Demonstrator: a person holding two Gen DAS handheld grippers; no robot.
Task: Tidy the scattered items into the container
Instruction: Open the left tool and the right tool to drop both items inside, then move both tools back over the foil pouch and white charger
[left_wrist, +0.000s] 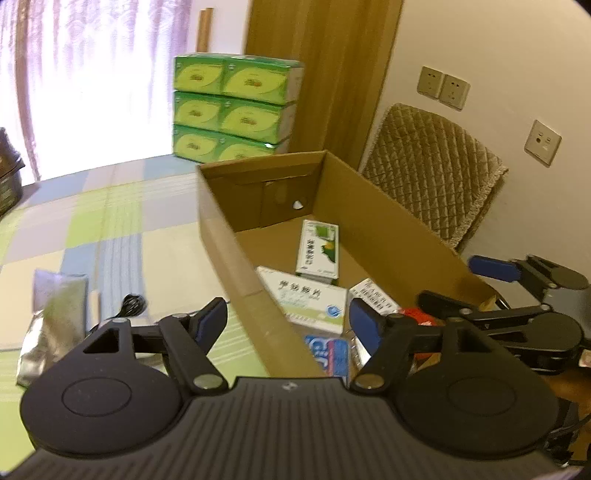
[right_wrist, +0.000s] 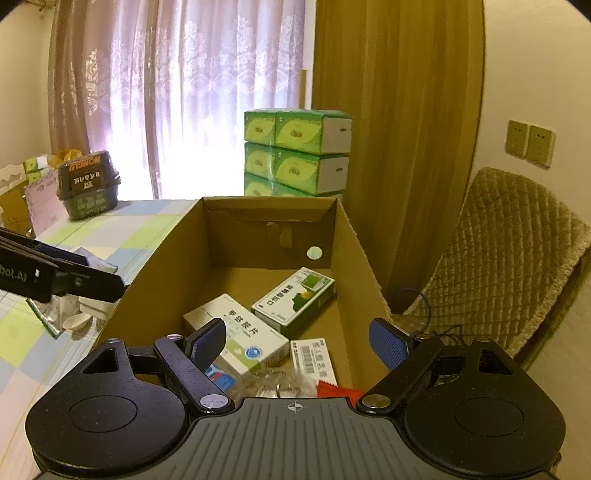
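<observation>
An open cardboard box stands on the checked tablecloth. Inside lie a green-and-white medicine box, a white medicine box, a barcode-labelled pack, a blue pack and something red. My left gripper is open over the box's left wall, empty. My right gripper is open above the box's near end, empty. On the table left of the box lie a silver foil pouch, a black cable and a white spoon.
Stacked green tissue packs stand behind the box. A chair with a quilted brown cover sits to the right by the wall. A dark tub rests at the table's far left. Curtains hang behind.
</observation>
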